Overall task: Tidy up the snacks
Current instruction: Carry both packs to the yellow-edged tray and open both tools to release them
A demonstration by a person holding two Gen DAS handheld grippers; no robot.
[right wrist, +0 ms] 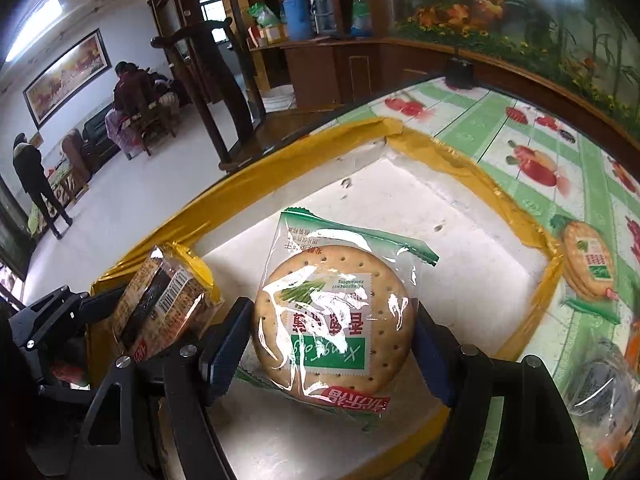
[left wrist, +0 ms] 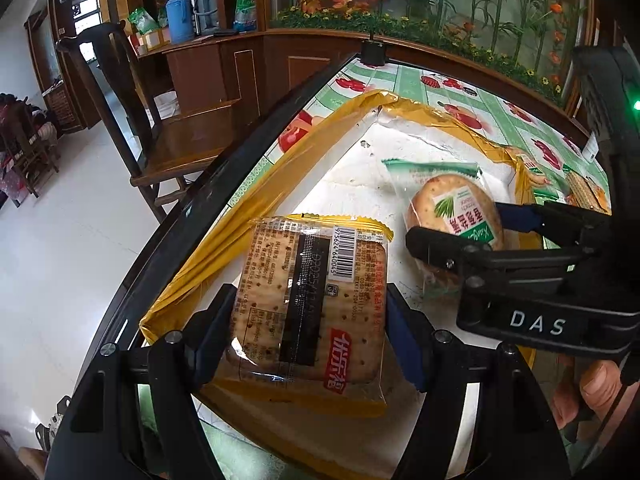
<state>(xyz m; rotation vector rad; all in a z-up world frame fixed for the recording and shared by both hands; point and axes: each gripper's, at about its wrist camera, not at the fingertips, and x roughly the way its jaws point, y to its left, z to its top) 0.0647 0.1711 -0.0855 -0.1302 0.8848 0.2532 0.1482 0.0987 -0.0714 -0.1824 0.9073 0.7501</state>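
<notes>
Two cracker packs over the white box

My left gripper (left wrist: 308,328) squeezes the square cracker pack (left wrist: 308,304); my right gripper (right wrist: 332,332) squeezes the round cracker pack (right wrist: 332,320) at its 3 o'clock, above the yellow-taped foam box (right wrist: 440,200).

Glossy clear plastic cracker wrappers (right wrist: 332,316), rough white foam tray (right wrist: 460,240), shiny yellow tape (left wrist: 240,216)

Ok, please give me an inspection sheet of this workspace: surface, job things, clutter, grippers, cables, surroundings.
Surface: table with a fruit-print cloth.
Job's things: white tray with yellow-taped rim; square cracker pack; round cracker pack; another round pack outside the tray.
Clutter: clear wrapper on the cloth.
Grippers: left gripper shut on the square pack; right gripper shut on the round pack, both over the tray.
Cables: nothing seen.
Surroundings: wooden chair, thermos flasks, people far off.
</notes>
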